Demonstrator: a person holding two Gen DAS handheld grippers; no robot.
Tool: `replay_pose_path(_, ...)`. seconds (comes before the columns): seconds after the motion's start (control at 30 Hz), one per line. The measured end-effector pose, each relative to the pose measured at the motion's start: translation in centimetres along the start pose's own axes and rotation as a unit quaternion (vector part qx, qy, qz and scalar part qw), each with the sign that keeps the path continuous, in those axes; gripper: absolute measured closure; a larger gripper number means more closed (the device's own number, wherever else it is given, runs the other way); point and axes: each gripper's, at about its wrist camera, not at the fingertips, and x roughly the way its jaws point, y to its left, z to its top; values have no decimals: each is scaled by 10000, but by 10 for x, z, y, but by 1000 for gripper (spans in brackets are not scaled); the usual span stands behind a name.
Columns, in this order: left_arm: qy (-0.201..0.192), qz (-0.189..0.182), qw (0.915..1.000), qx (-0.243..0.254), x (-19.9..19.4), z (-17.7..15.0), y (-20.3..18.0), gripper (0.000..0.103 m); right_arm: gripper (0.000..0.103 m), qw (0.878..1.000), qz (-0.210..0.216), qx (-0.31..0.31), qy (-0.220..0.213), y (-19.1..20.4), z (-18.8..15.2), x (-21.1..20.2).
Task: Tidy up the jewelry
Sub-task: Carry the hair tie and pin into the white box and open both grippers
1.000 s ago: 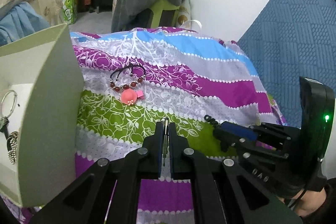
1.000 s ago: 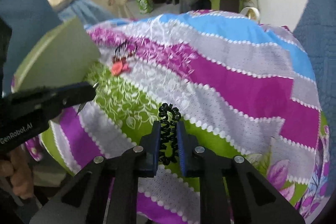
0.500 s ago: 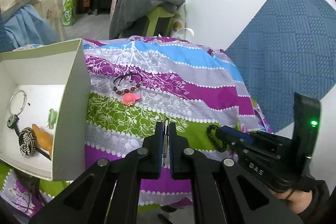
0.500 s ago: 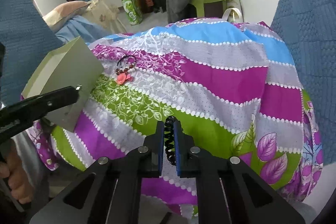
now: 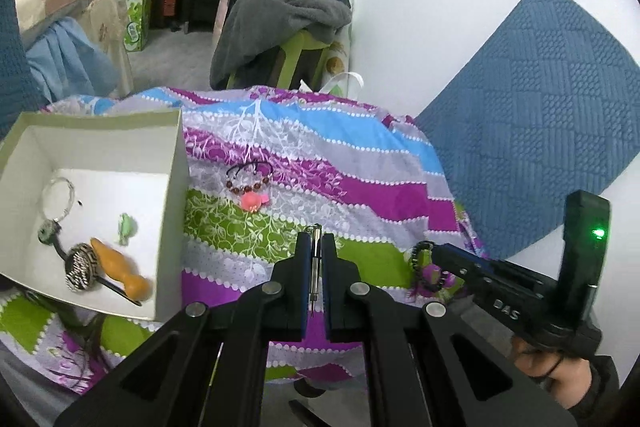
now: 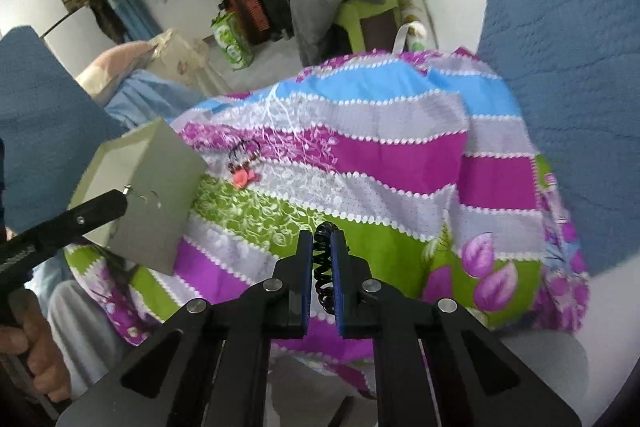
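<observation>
Two claws: I see both clamped.
Left gripper (image 5: 316, 267): pinching a thin metal pin (image 5: 315, 259).
Right gripper (image 6: 322, 263): squeezing a black coil band (image 6: 323, 267).

My left gripper (image 5: 316, 259): matte black linkage arms, blue pads (image 5: 305, 279) lining the inner finger faces, round silver screw heads at the pivots. My right gripper (image 6: 322, 259): same black frame, blue pads, silver screws. Behind its fingers, its body carries white lettering "DAS" and a lit green lamp. My right hand (image 5: 554, 373): bare skin, dark sleeve at the wrist. My left hand (image 6: 30, 347): bare skin.
</observation>
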Motion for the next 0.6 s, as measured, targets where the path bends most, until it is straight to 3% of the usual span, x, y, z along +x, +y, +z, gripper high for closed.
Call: replay_pose_path(0.6,-226,-99,9996,163,-87,66,4,100,96,9977,48,-218,-643,81,62,-85)
